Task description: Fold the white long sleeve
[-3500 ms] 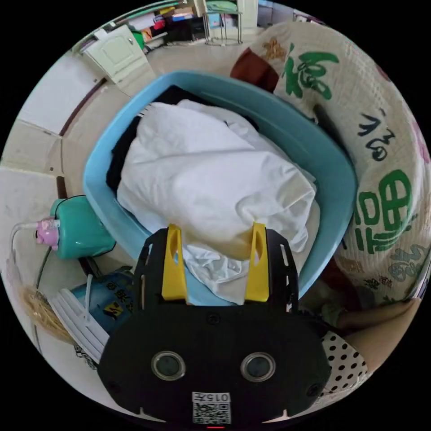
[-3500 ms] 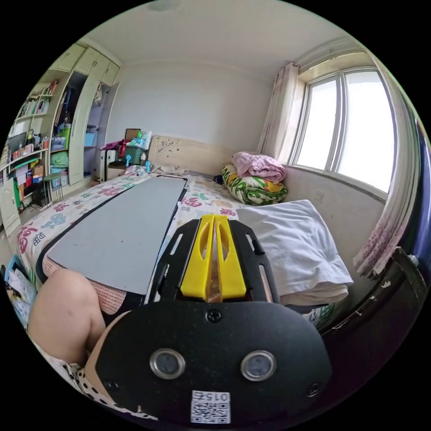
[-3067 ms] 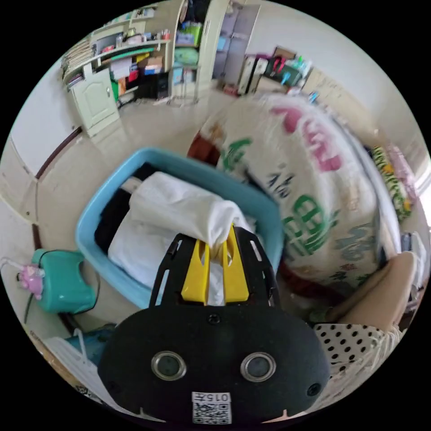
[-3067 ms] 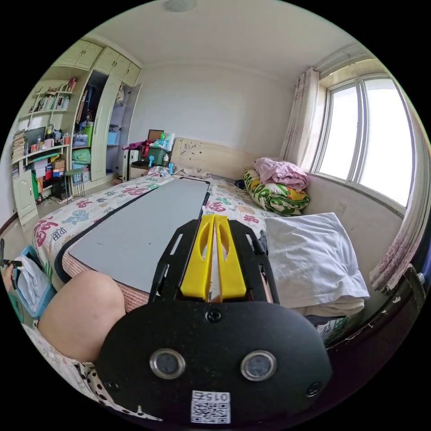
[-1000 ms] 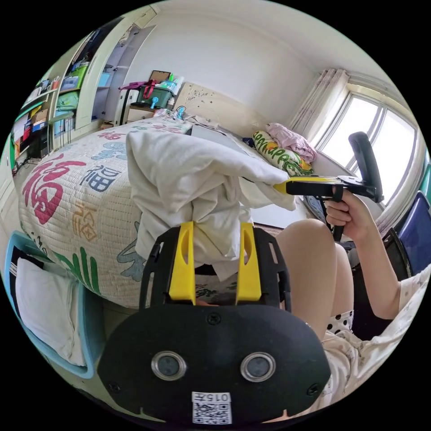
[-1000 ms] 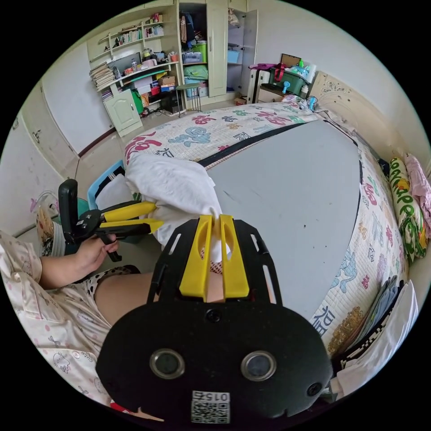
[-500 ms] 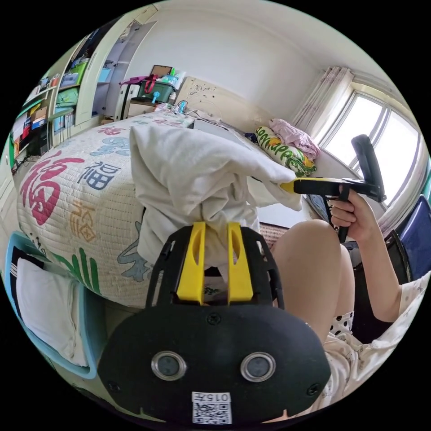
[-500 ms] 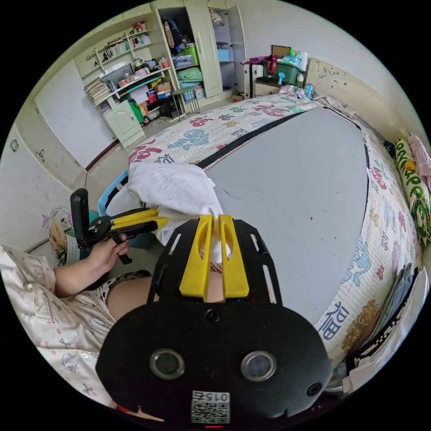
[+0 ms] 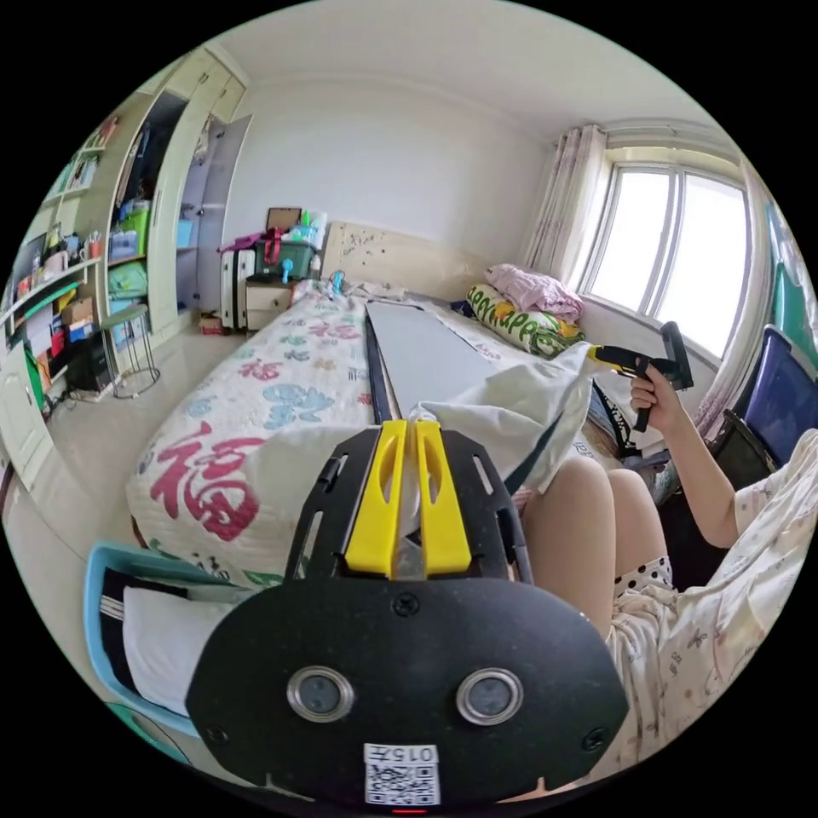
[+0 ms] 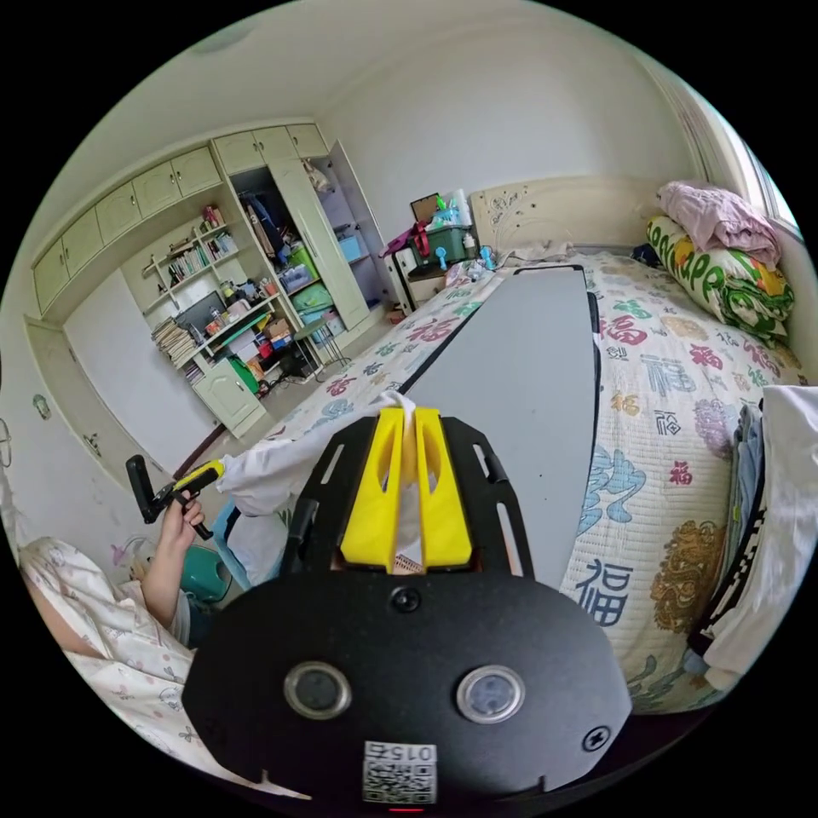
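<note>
The white long sleeve (image 9: 511, 409) hangs stretched between the two grippers, above the person's knees at the foot of the bed. My left gripper (image 9: 407, 423) is shut on one part of the cloth, which bunches between its yellow jaws. In the same view the right gripper (image 9: 594, 351), held in a hand, pinches the far end. My right gripper (image 10: 407, 415) is shut on a white fold at its jaw tips. To its left the white long sleeve (image 10: 273, 464) runs to the left gripper (image 10: 217, 467), held in the other hand.
A grey board (image 10: 520, 358) lies along the patterned bed (image 9: 256, 400). A blue basket (image 9: 98, 588) with more clothes stands on the floor below left. Folded clothes (image 10: 784, 511) are stacked at the right, bedding (image 10: 724, 256) by the window. Shelves and wardrobes line the far wall.
The left jaws have closed tight on the cloth. The two grippers have drawn apart, and the bunched garment is now pulled out between them.
</note>
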